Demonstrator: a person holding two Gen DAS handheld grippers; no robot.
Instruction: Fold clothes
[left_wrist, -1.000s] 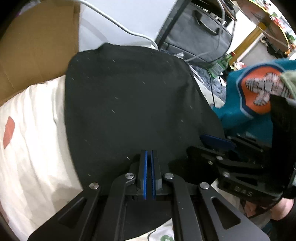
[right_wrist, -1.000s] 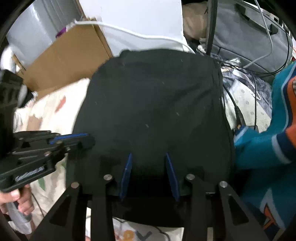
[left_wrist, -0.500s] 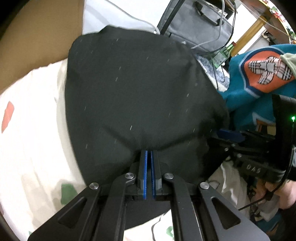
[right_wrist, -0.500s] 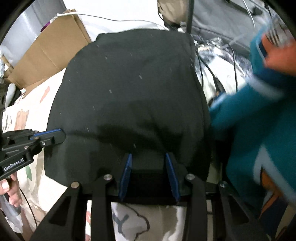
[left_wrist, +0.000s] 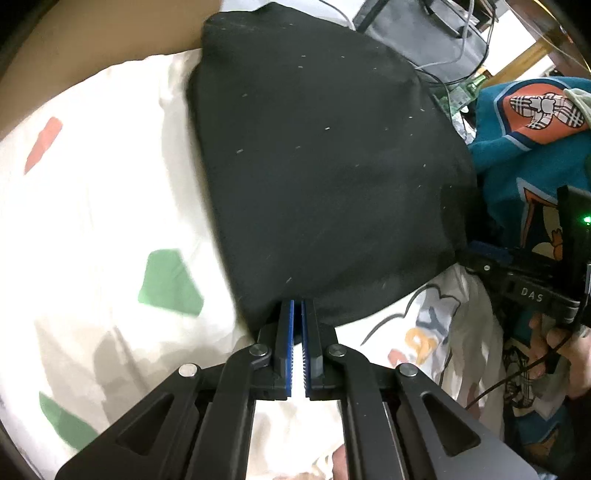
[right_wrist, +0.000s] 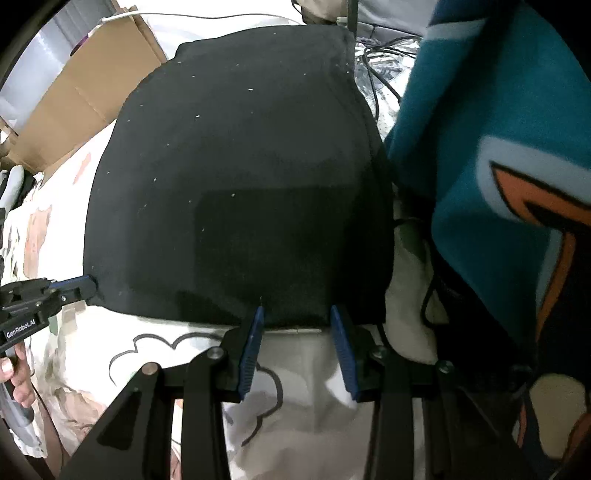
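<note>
A black garment (left_wrist: 325, 166) lies spread on a white patterned bedsheet (left_wrist: 92, 221), its near hem toward me. My left gripper (left_wrist: 297, 306) is shut on the hem near its left corner; in the right wrist view the left gripper (right_wrist: 90, 286) sits at that corner. My right gripper (right_wrist: 295, 312) holds the same hem of the garment (right_wrist: 240, 184) near its right corner. Its jaws stand partly apart and the cloth fills the gap at the tips. The left wrist view shows the right gripper (left_wrist: 476, 247) at the garment's right corner.
A teal garment (right_wrist: 480, 129) with an orange patch is heaped close on the right. Cardboard (right_wrist: 85, 99) lies at the far left. A grey bag (left_wrist: 424, 33), a green bottle (left_wrist: 476, 83) and cables (right_wrist: 380, 70) lie beyond the garment. A person's hand (left_wrist: 569, 343) grips each handle.
The black cloth reached under both grippers before; now its hem ends at the fingertips and bare sheet shows below them. Both grippers came lower, and the garment lies flatter.
</note>
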